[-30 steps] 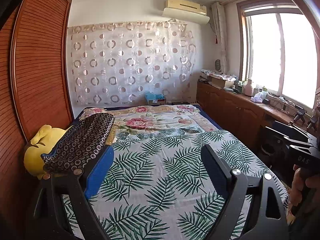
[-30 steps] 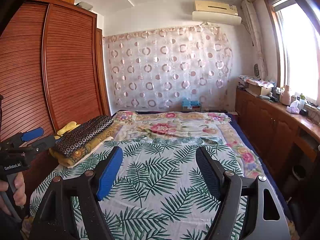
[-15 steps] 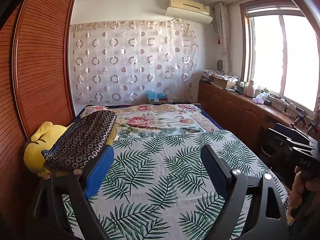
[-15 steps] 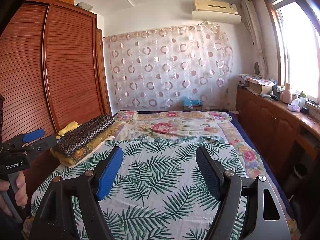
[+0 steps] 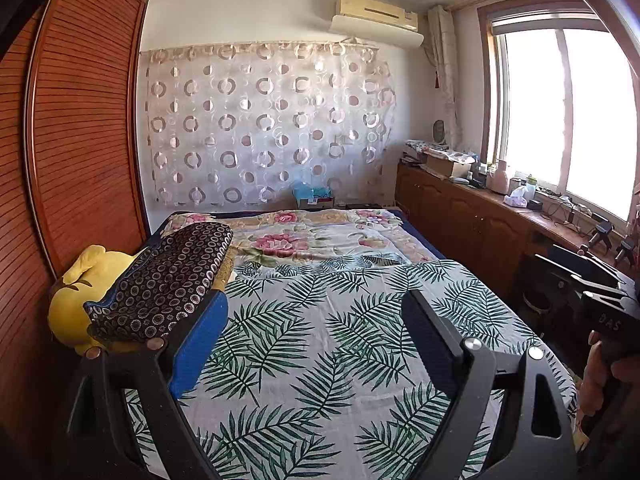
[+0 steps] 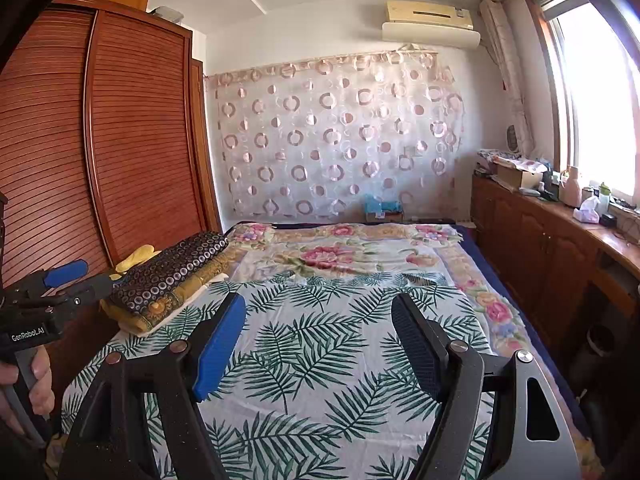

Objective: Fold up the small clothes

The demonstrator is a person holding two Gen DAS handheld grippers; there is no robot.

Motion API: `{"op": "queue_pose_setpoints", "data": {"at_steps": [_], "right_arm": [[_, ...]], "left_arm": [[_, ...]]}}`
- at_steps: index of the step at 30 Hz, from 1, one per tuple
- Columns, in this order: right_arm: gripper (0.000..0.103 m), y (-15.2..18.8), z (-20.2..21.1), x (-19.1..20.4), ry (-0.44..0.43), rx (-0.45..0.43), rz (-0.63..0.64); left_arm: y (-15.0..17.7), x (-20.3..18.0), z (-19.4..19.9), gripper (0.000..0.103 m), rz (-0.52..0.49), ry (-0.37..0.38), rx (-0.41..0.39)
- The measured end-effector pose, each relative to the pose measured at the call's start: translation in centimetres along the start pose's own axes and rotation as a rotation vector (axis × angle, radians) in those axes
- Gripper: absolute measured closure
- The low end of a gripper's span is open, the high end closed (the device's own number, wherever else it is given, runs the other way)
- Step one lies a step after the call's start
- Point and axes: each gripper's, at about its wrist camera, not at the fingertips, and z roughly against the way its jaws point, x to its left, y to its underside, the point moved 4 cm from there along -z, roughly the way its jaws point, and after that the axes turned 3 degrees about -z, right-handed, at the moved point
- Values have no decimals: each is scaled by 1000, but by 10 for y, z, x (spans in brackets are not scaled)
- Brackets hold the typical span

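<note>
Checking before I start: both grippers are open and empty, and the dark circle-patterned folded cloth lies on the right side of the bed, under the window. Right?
Not quite. The dark circle-patterned cloth lies on the left side, by the wooden wardrobe, as the right wrist view shows. Both the left gripper and right gripper are open and empty.

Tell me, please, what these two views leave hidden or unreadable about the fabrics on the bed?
- Dark circle-patterned fabric: left wrist view, the left gripper's blue finger covers its near edge; garment type unclear.
- Layers beneath it: right wrist view, only yellow folded edges show.
- Yellow plush: mostly buried in both views.
- Small clothes for folding: none identifiable.
</note>
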Motion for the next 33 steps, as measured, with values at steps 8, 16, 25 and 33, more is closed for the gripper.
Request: {"op": "queue_pose_setpoints", "data": {"at_steps": [8, 16, 25, 33], "right_arm": [[26, -1, 0, -3, -2, -3, 3], [26, -2, 0, -5, -3, -2, 6], [26, -3, 0, -9, -7, -1, 6], [26, -2, 0, -11, -6, -2, 4]], "left_arm": [[-1, 0, 1, 14, -2, -3, -4], [0, 0, 1, 14, -2, -3, -4], [0, 0, 1, 14, -2, -3, -5], [-1, 0, 1, 14, -2, -4, -5]]}}
